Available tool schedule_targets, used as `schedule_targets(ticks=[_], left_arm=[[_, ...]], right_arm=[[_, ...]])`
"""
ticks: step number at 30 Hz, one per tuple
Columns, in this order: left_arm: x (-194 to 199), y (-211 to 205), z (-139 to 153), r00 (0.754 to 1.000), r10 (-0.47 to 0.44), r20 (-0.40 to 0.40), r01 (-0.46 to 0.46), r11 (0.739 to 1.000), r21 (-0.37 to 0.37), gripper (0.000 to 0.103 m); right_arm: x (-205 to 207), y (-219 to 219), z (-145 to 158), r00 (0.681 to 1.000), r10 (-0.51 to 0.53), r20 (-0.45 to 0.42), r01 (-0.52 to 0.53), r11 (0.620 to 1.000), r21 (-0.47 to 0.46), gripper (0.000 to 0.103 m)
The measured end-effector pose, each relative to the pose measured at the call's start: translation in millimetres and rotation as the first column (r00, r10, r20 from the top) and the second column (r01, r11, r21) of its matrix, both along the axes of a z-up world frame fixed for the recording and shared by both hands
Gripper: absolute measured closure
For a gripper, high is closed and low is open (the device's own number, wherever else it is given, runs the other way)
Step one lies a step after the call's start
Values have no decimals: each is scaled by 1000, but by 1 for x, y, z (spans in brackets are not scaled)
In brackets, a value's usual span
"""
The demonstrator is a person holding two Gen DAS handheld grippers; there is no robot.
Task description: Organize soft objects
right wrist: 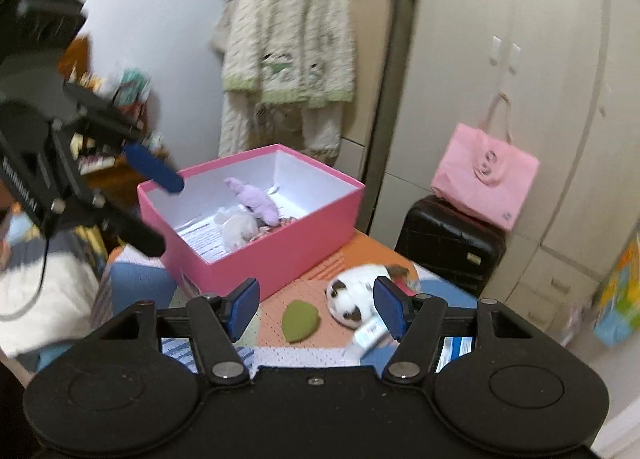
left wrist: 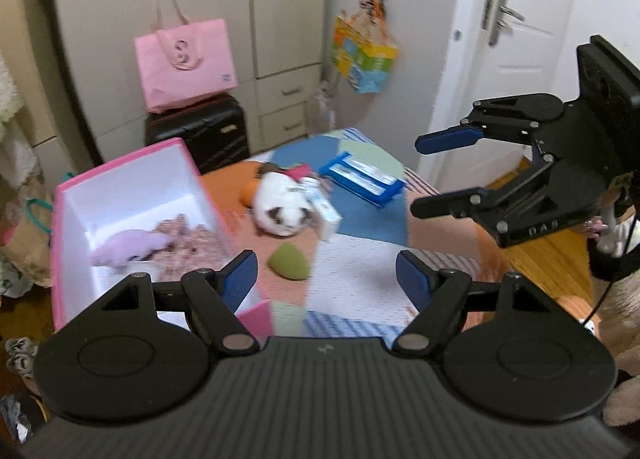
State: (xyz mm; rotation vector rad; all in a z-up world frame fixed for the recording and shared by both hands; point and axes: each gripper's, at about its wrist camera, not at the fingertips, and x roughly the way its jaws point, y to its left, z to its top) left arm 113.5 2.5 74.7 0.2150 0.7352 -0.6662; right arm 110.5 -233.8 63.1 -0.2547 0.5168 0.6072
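A pink box [left wrist: 132,165] [right wrist: 280,259] with white inside stands on the patchwork bed cover; in it lie a lilac plush [left wrist: 132,245] [right wrist: 256,201] and a pinkish-beige soft toy [left wrist: 188,239] [right wrist: 240,229]. On the cover lie a white-and-brown plush animal [left wrist: 280,207] [right wrist: 352,295] and a green soft wedge [left wrist: 289,262] [right wrist: 300,319]. My left gripper [left wrist: 326,279] [right wrist: 154,203] is open and empty, near the box's corner. My right gripper [right wrist: 316,305] [left wrist: 428,175] is open too, empty, above the bed to the right of the plush animal.
A small white-and-blue carton [left wrist: 326,215] [right wrist: 370,333] leans on the plush animal. A blue flat packet [left wrist: 362,177] lies further back. A black suitcase [left wrist: 200,131] with a pink tote bag [left wrist: 184,63] stands by the wardrobe. A door [left wrist: 516,39] is right; a garment [right wrist: 288,55] hangs behind the box.
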Motion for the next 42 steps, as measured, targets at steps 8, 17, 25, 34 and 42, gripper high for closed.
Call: schedule_targets(ticks=[8,17,25,34,42], left_arm=[[11,-45,-21,997,-68,-25,68,997,20,28],[46,-77,-63,996,-60,-73,62,998,26,30],[78,-100,-88,994,-51,-95,47,998,-47,32],[122,-157,-96,996,-27,-80,20,996,-85,34],[170,-192,-134,963,42,-266,-67,994,-84,34]], right_arm=[[16,-41,-38,994,-98,-46,99,994,40,35],[48,-67,-76,981,-163,-108,166,986,22,35],[74,-79,-112,974,-201,-108,200,980,-20,35],[105,-89,-138,973,-214,-82,215,977,-2,28],[121,-94,-156,971,-219,-94,219,976,-10,16]])
